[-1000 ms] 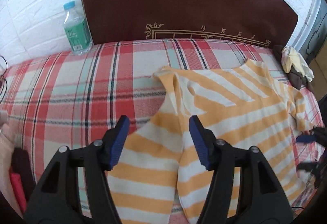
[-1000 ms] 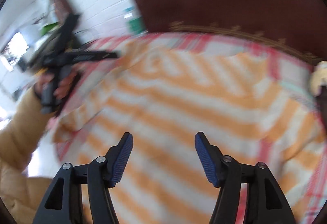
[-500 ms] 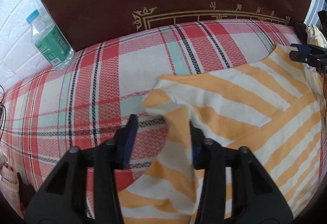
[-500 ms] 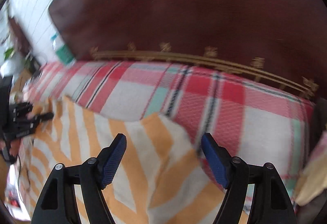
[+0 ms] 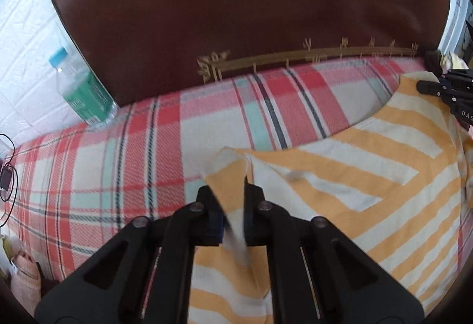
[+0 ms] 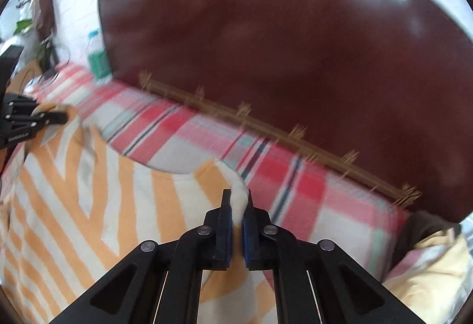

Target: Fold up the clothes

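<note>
Bottle (image 5: 85, 93): stands at far left against the white wall, beside the headboard (image 5: 251, 13).
Bed (image 5: 118, 161): plaid sheet, bare on its left half.
Left gripper (image 5: 229, 205): clamped on the shirt's left shoulder.
Shirt (image 5: 369, 176): orange-and-white stripes, spread flat on the bed's right half, neckline toward the headboard.
Right gripper (image 6: 238, 214): pinching the right shoulder.
Cloth (image 6: 428, 270): pale yellow, blurred, possibly a pillow, far right.

Right gripper (image 5: 425, 85) side: "DAS", cut off; bottle label (image 5: 88, 99) unreadable
</note>
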Demonstrator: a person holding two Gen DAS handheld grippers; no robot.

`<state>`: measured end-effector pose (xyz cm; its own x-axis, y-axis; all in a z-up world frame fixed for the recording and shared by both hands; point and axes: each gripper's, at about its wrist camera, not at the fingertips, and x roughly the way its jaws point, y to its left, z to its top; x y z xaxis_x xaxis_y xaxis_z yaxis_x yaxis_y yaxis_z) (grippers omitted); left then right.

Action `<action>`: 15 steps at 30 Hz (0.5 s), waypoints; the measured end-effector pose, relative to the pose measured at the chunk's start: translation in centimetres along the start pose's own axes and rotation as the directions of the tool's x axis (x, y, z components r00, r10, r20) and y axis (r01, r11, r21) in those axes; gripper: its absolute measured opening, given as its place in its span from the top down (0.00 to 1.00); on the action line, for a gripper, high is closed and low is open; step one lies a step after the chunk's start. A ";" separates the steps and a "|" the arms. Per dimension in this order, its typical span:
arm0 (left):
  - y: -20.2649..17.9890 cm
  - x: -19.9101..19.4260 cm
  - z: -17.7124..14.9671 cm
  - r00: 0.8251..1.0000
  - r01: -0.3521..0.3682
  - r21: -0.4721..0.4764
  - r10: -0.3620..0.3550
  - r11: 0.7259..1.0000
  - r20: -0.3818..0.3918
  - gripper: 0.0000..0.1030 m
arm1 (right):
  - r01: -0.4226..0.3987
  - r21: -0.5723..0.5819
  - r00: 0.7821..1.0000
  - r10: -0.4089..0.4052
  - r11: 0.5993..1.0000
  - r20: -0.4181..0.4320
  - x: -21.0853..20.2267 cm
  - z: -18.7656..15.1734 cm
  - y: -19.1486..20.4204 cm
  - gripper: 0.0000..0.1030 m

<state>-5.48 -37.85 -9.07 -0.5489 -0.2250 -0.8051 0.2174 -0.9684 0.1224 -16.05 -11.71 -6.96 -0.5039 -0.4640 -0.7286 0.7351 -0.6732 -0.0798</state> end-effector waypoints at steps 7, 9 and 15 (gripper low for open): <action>1.4 -0.1 2.1 0.996 -0.029 -0.085 0.036 0.996 0.081 0.92 | 0.042 0.176 0.998 -0.050 0.983 0.039 1.2 0.8 -3.5 0.96; 0.6 2.0 1.8 0.998 -0.054 -0.064 0.056 0.997 0.037 0.92 | 0.073 0.186 0.997 -0.074 0.980 -0.004 2.8 0.4 -3.6 0.95; -0.2 6.3 -0.4 0.991 -0.093 -0.026 0.090 0.995 -0.097 0.82 | 0.171 0.104 0.977 -0.155 0.980 -0.149 6.4 -1.4 -1.7 0.79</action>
<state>-8.68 -38.99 -14.46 -0.4461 -0.3000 -0.8432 0.2887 -0.9400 0.1817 -19.91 -12.70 -12.41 -0.5383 -0.2633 -0.8005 0.5867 -0.7990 -0.1318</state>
